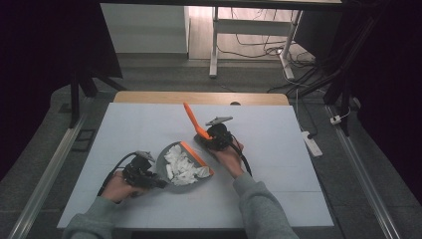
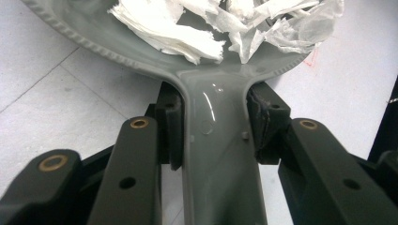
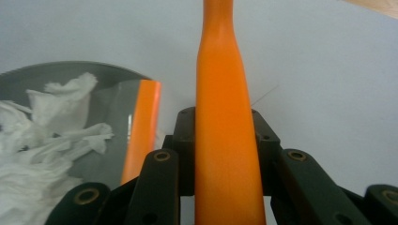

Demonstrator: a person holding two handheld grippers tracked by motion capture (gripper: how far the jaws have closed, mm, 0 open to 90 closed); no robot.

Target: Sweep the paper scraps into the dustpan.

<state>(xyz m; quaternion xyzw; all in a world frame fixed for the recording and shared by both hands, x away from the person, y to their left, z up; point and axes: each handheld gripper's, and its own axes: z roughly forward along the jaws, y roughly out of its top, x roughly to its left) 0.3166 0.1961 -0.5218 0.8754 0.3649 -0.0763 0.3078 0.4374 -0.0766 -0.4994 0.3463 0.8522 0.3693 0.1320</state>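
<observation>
Grey dustpan (image 1: 181, 167) sits on the table (image 1: 124, 129) at approx 7 o'clock from centre, pan mouth w/ orange lip (image 1: 197, 155) facing 2 o'clock. It's loaded w/ torn white paper scraps (image 1: 180, 164). Left gripper (image 1: 149, 175) is clenched on the dustpan handle (image 2: 218, 140), 1 pad each side of the neck right behind the pan. Good hold point: stiff moulded plastic, looks light, but glossy so prob slippery if it twists. Right gripper (image 1: 215, 139) is clamped round the orange brush handle (image 3: 225, 140), which sticks up toward 11 o'clock; it's rigid and tapers upward, so a low grip where it's widest seems safest. Brush head is hidden under the gripper. The paper's v. light and soft, so I'd judge tilting or jerking the pan could spill it.
</observation>
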